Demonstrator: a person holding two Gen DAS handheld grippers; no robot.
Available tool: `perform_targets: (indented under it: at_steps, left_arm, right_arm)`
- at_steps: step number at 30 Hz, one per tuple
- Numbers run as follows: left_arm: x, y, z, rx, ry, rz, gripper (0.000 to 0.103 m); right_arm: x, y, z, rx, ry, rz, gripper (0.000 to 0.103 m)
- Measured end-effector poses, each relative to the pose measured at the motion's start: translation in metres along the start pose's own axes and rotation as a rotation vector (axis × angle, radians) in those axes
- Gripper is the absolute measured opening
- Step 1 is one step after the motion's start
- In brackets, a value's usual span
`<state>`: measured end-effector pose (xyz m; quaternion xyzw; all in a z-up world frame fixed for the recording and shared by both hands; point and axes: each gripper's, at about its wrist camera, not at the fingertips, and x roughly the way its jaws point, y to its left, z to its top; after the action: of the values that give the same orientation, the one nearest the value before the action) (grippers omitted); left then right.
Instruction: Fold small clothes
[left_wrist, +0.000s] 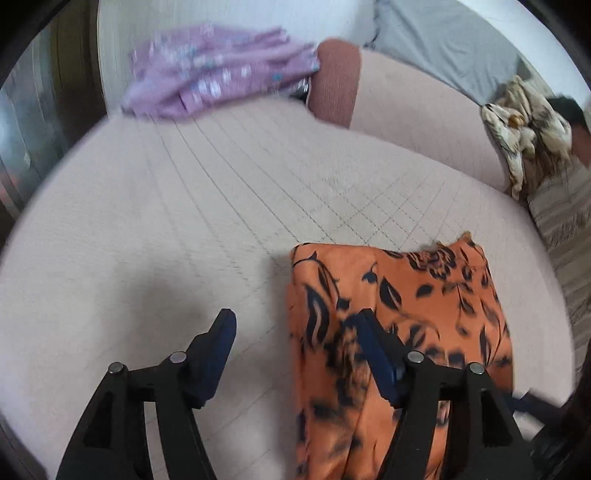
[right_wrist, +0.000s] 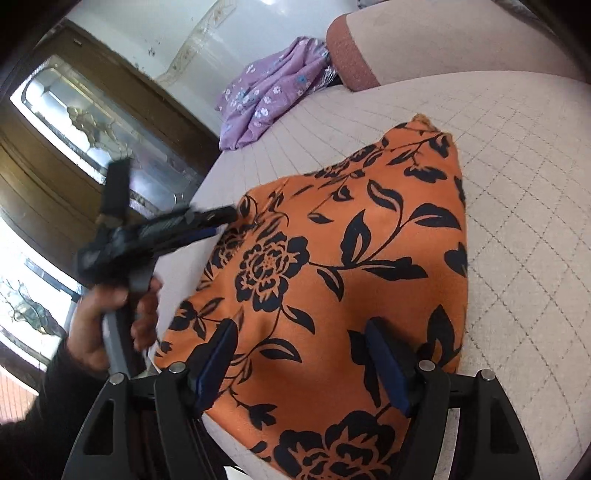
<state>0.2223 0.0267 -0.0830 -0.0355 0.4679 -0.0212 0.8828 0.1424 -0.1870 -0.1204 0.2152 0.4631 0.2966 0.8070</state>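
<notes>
The left tool (left_wrist: 295, 339) stands wide open, nothing between its two blue-padded fingers. Its right finger hangs over the near left part of the orange floral garment (left_wrist: 399, 314), though the blur makes it hard to say whether the pad touches the cloth; its left finger is over the bare quilted bed cover (left_wrist: 184, 206).

The right tool (right_wrist: 301, 354) is also spread wide and grips nothing. Both of its fingers sit above the near end of the orange garment (right_wrist: 332, 258), apparently just over the fabric rather than pinching it.

From the right wrist view the left tool (right_wrist: 225, 216) appears side-on and smeared by motion, held in the person's left hand (right_wrist: 110, 321), its tips at the garment's left edge near the edge of the bed.

The garment lies flat on the cover, orange with black flowers and leaves. In the right wrist view its long axis runs from the near edge of the bed away towards the far right, narrowing to a small tip at the far end, with the wider part nearest the tools.

Well apart from it, at the far side of the bed, a purple flowered cloth (right_wrist: 273, 92) lies crumpled beside a pink bolster (right_wrist: 351, 59). A beige patterned cloth (left_wrist: 524, 129) is bunched at the far right in the left wrist view.
</notes>
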Motion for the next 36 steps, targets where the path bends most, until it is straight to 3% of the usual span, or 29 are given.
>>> perform_targets:
  at_steps: [3,9,18,24,28,31,32,33,34,36]
  left_arm:
    - [-0.026,0.000,-0.018,0.009,-0.027,0.052,0.079]
    - [-0.046,0.003,-0.048,-0.020,-0.006,0.015,0.080]
    - [-0.038,-0.001,-0.052,-0.034,0.021,-0.065,0.080]
    - [-0.016,0.017,-0.047,-0.127,0.078,-0.254,0.086]
    - [0.024,0.026,-0.054,-0.189,0.211,-0.293,0.086]
    - [0.022,0.016,-0.057,-0.107,0.182,-0.269,0.086]
    - [0.022,0.013,-0.058,-0.088,0.185,-0.259,0.079]
    - [0.021,0.010,-0.059,-0.072,0.186,-0.282,0.054]
    - [0.020,0.009,-0.059,-0.077,0.202,-0.320,0.050]
    - [0.014,0.011,-0.057,-0.090,0.188,-0.320,0.032]
  right_arm:
    - [-0.016,0.004,-0.004,0.016,-0.027,-0.001,0.080]
    - [-0.049,0.006,-0.020,0.043,-0.075,-0.017,0.085]
    - [-0.068,-0.024,-0.024,0.140,-0.103,-0.059,0.086]
    - [-0.055,-0.038,-0.007,0.183,-0.095,-0.062,0.086]
    - [-0.024,-0.047,0.011,0.225,-0.052,-0.056,0.086]
    - [0.008,-0.051,0.016,0.256,0.020,-0.036,0.088]
    - [0.019,-0.049,0.015,0.251,0.053,0.002,0.087]
    - [0.024,-0.042,0.015,0.211,0.064,0.000,0.079]
    - [0.029,-0.034,0.016,0.167,0.077,-0.016,0.066]
    - [0.031,-0.024,0.021,0.129,0.090,-0.037,0.045]
